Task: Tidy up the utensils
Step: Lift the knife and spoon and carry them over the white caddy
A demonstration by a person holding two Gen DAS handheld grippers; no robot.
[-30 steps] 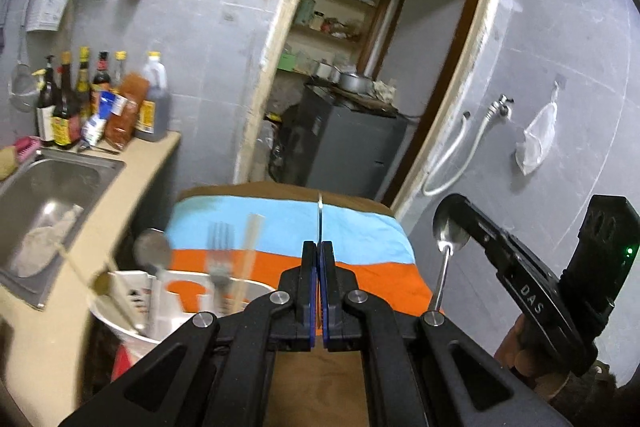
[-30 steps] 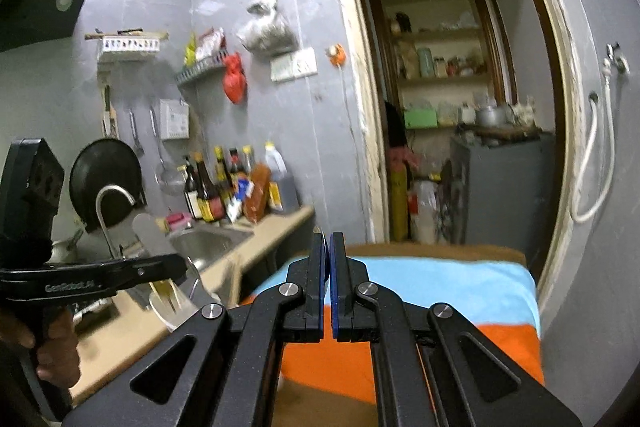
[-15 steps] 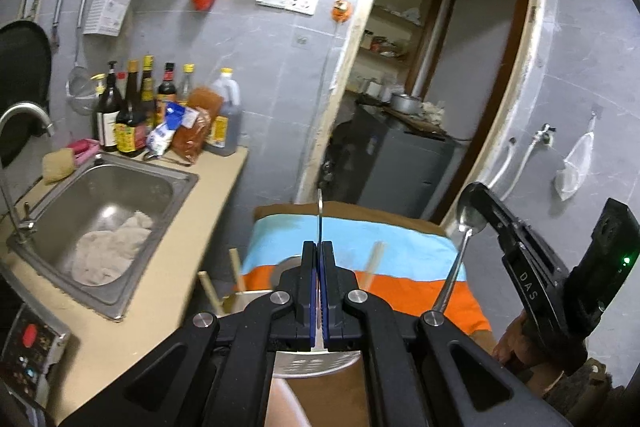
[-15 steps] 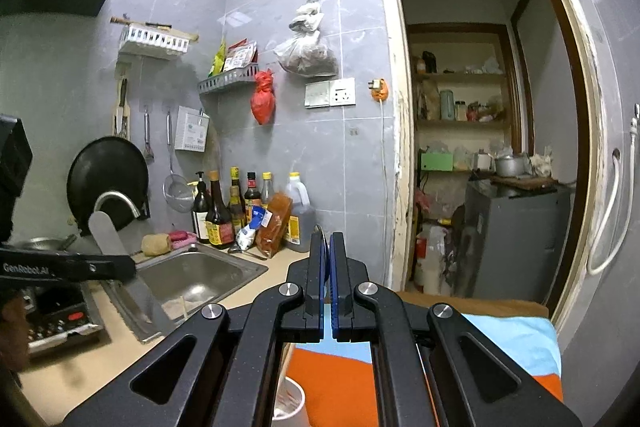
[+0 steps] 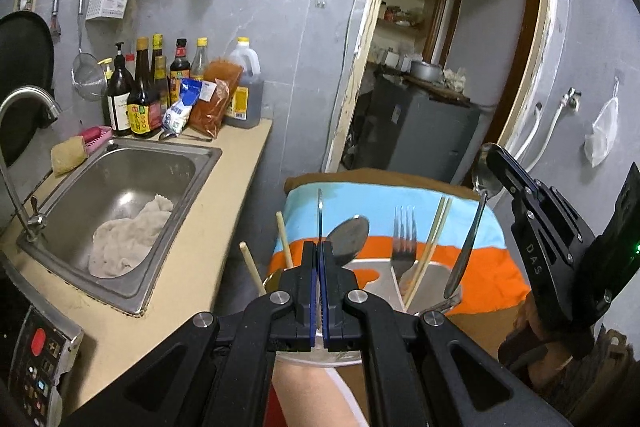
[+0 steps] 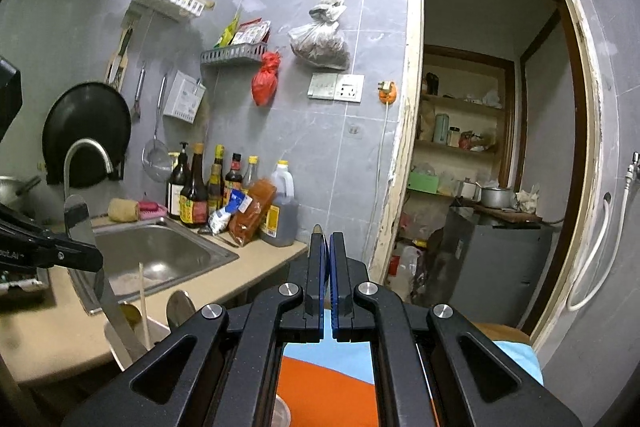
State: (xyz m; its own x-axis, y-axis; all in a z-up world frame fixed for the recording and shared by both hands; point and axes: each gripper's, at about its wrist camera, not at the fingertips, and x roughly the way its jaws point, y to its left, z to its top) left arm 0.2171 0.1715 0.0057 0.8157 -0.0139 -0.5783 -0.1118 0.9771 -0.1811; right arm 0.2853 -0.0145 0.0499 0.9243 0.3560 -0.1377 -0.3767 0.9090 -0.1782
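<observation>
My left gripper [image 5: 319, 251] is shut on a flat steel knife [image 5: 319, 215], blade edge-on and upright; in the right wrist view the knife [image 6: 82, 227] stands tilted in that gripper at the left. My right gripper [image 6: 329, 247] is shut on a steel spoon [image 5: 474, 227], whose bowl tip [image 6: 318, 228] peeks above the pads. Both are held over a white utensil holder [image 5: 380, 269] on a striped cloth [image 5: 400, 195]. The holder contains a spoon [image 5: 347, 237], a fork [image 5: 404, 235] and wooden chopsticks [image 5: 434, 239].
A steel sink [image 5: 120, 195] with a white rag [image 5: 128, 239] sits in the beige counter [image 5: 188, 267] at left, with a tap [image 5: 24, 115]. Sauce bottles [image 5: 152, 95] line the wall. An open doorway [image 6: 492, 147] with a grey cabinet [image 5: 416, 135] lies behind.
Both wrist views have swung up and left, bringing the sink and counter into view. The holder with its fork, spoon and chopsticks now shows just beyond my left fingers. Both grips are unchanged.
</observation>
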